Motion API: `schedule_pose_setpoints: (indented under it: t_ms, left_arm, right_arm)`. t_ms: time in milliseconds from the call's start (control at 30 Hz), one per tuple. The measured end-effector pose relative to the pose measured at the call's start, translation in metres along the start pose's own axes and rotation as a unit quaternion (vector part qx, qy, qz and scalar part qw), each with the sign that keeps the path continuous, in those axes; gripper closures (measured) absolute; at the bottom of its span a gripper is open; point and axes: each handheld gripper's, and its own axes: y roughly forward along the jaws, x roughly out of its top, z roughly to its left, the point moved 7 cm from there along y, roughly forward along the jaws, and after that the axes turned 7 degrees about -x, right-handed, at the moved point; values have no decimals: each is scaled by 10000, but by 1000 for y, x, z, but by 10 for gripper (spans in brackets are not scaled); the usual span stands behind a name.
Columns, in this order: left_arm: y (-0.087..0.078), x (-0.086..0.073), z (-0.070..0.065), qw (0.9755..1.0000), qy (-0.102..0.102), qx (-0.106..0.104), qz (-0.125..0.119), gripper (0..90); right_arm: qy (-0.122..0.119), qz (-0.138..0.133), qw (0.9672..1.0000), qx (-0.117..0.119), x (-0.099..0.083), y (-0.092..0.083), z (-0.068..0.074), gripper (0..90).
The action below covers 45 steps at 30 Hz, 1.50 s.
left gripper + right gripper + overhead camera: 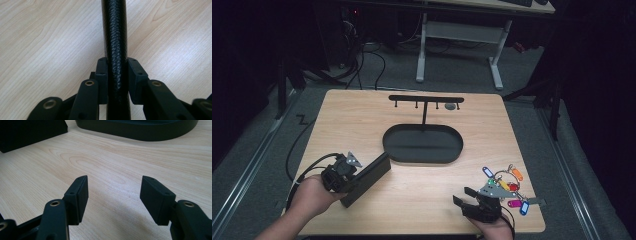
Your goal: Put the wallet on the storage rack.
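While the left gripper is clamped on the black wallet, pads pressing both of its flat faces as the left gripper view shows, the step in hand looks like carrying it to the oval black tray. To do that well, keep the squeeze even and the wallet edge-up (the textured spine sits squarely between the jaws), lift clear of the wooden table before swinging over the tray's rim, and lower gently. The wallet lies just to the left of the tray, nearly touching its near-left rim, with its long axis running diagonally, the far end pointing toward the tray. The right gripper, well to the right of and nearer than the tray, rests with its fingers apart on nothing, beside a bunch of coloured key tags.
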Motion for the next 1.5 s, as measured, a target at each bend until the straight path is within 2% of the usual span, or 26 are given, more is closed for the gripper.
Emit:
schedule_pose_setpoints:
  t_ms: [100,167,200,333,467,500,533,567,600,633,667,700,767,800,833,867,900,933,1100,1133,1200,1267,1333,1500]
  left_arm:
    - [0,1,0,10000,13,24,96,747]
    - [-3,5,-3,9995,182,90,229,749]
    - [-3,5,-3,9995,182,90,229,750]
    - [-18,15,-7,9968,690,289,273,752]
    - [-32,30,-18,9890,1371,455,331,754]
    - [-34,34,-21,9871,1489,484,330,754]
    - [-34,34,-21,9871,1489,484,330,754]
    - [-37,44,-25,9838,1684,547,274,753]
    - [-37,49,-27,9819,1798,549,246,753]
    - [-37,49,-27,9819,1798,549,246,753]
    - [-36,58,-32,9779,2008,566,147,753]
    - [-34,62,-33,9764,2079,580,116,752]
    - [-29,71,-37,9710,2314,598,29,753]
    - [-27,75,-39,9696,2371,610,11,753]
    - [-27,75,-39,9696,2371,610,11,753]
    - [-20,84,-42,9660,2515,598,18,753]
    - [-18,87,-42,9648,2559,598,34,753]
    - [-15,92,-43,9623,2645,635,45,753]
    - [-2,112,-43,9584,2781,636,73,754]
    - [1,116,-44,9585,2785,616,48,754]
    - [4,123,-45,9558,2868,646,8,754]
    - [7,130,-45,9565,2843,649,-67,754]
    - [10,135,-44,9557,2864,666,-138,754]
    - [22,144,-40,9488,3058,789,-99,753]
  right_arm:
    - [34,-5,10000,6,0,0,-1,401]
    - [48,3,10000,23,0,0,0,401]
    - [51,15,10000,28,0,0,0,401]
    - [20,33,10000,45,-1,1,0,402]
    - [31,47,10000,48,-1,1,0,402]
    - [25,44,10000,52,-1,1,0,402]
    - [25,44,10000,52,-1,1,0,402]
    - [24,45,10000,56,-1,1,0,402]
    - [22,44,10000,59,-1,1,0,402]
    - [18,31,10000,58,-1,1,0,402]
    - [21,20,10000,54,-1,1,0,402]
    - [36,24,10000,53,-1,0,0,402]
    - [51,30,10000,56,-1,0,0,403]
    - [63,29,10000,57,-1,0,-1,402]
    - [63,29,10000,57,-1,0,-1,402]
    - [74,15,10000,47,-1,-1,-1,402]
    - [74,13,10000,46,-1,-1,-2,402]
    - [72,2,10000,44,-1,-1,-2,402]
    - [77,12,10000,49,-1,-1,-3,402]
    - [78,10,10000,53,-2,-2,-3,403]
    - [74,1,10000,46,-2,-2,-3,403]
    - [102,0,9999,39,-2,-3,-4,402]
    - [102,-19,9999,47,-2,-3,-4,402]
    - [117,-15,9999,53,-2,-3,-4,402]
